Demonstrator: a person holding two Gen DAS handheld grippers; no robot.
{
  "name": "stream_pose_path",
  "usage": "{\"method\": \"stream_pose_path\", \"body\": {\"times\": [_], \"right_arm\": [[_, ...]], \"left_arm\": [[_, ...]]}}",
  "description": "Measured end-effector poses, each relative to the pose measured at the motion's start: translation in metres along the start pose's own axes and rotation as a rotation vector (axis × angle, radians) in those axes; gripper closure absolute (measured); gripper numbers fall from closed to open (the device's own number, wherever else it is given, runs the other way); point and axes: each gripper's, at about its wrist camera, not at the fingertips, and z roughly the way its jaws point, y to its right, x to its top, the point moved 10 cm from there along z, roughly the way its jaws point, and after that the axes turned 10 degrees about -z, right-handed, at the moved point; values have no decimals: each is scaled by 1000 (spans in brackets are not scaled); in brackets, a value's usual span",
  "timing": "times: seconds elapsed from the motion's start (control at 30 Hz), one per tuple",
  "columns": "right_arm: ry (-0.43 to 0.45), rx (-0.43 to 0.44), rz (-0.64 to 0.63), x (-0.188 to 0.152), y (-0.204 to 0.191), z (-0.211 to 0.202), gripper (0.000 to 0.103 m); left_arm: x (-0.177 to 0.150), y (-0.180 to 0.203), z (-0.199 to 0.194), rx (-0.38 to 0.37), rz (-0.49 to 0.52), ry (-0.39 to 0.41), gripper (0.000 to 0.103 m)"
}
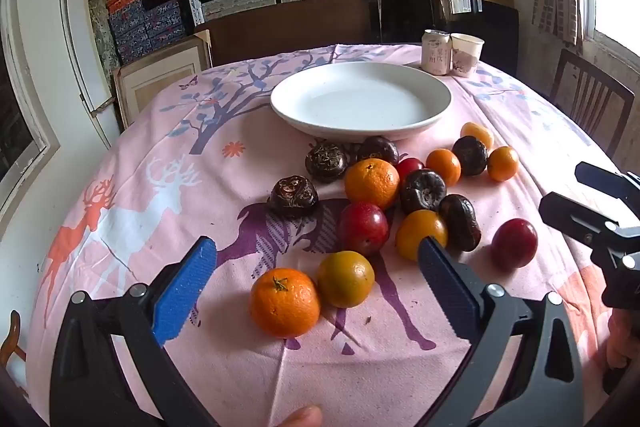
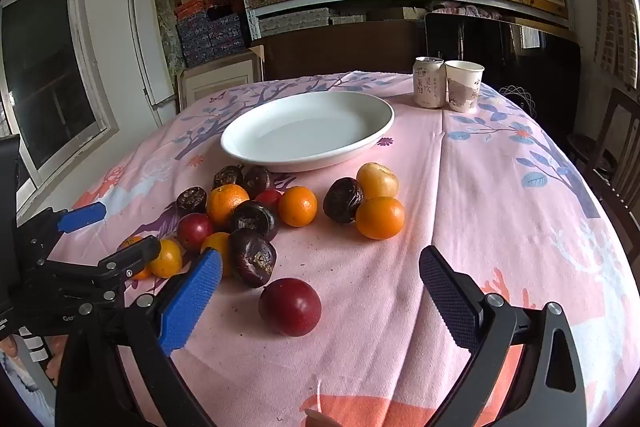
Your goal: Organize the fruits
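Both tools, left tool (image 1: 316,275) and right tool (image 2: 320,281), are wide open and empty. Softly pinch the round red plum (image 2: 290,306) near the big white plate (image 2: 360,141).

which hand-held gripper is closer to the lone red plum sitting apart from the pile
Right. The right hand-held gripper is open with the red plum just ahead between its fingers. The left hand-held gripper faces the mandarin, with the plum off to its right.

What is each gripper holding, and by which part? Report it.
Nothing is held. The left gripper and the right gripper are both open above the tablecloth, and all fruit lies loose beside the white plate.
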Motion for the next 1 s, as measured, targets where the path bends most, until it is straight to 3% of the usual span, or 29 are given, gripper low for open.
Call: {"method": "stream_pose_path", "body": {"times": [1.0], "right_arm": [[7, 2, 4, 0, 1, -1, 4]], "left_arm": [[-6, 2, 6, -3, 3, -11, 4]]}}
